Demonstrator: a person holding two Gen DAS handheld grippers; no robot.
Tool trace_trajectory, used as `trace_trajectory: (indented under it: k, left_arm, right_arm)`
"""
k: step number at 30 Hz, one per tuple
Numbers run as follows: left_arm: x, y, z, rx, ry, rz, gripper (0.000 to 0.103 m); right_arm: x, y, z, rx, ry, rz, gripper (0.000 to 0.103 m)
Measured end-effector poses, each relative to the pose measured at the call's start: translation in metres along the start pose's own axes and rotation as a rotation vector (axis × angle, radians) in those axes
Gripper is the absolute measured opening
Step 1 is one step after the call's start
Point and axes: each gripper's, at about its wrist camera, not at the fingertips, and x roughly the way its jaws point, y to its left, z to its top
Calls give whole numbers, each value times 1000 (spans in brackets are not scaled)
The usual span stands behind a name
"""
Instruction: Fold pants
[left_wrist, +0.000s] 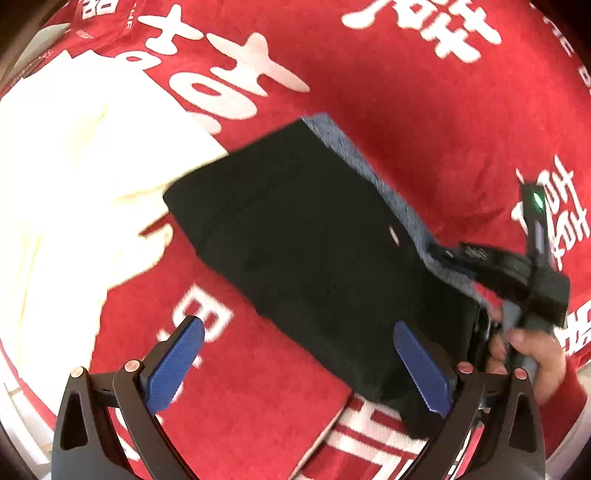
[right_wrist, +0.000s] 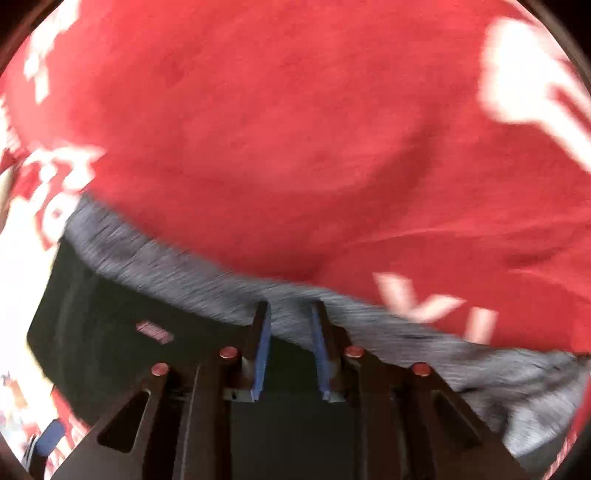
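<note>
The pants (left_wrist: 314, 243) are black with a grey lining edge (left_wrist: 369, 173) and lie folded into a rectangle on the red cloth. My left gripper (left_wrist: 299, 365) is open wide and empty, just above the pants' near edge, its right finger (left_wrist: 421, 369) over the black fabric. My right gripper (left_wrist: 480, 258) reaches in from the right at the grey edge. In the right wrist view its jaws (right_wrist: 290, 332) stand a narrow gap apart over the pants (right_wrist: 147, 295) and grey edge (right_wrist: 221, 284); the view is blurred and I cannot tell if fabric is pinched.
A red cloth with white characters (left_wrist: 406, 92) covers the surface. A white garment (left_wrist: 74, 166) lies at the left, its edge touching the pants' far left corner. A bare hand (left_wrist: 524, 350) holds the right gripper's handle at lower right.
</note>
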Motion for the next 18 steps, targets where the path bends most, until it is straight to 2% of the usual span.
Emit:
trace_trajectory:
  k: [3, 6, 11, 13, 18]
  left_arm:
    - [1, 4, 8, -13, -9, -28, 103]
    - [8, 4, 11, -18, -4, -52, 103]
    - [16, 15, 9, -105, 15, -99, 103]
    - [16, 20, 9, -132, 9, -130, 103]
    - [27, 31, 13, -218, 14, -266, 103]
  right_arm:
    - [-16, -16, -12, 10, 17, 45, 26]
    - [-31, -18, -46, -55, 54, 65, 26]
    - [-21, -14, -99, -95, 117, 88, 26]
    - [-25, -10, -104, -105, 79, 87, 29]
    - [-25, -8, -106, -120, 87, 105, 39]
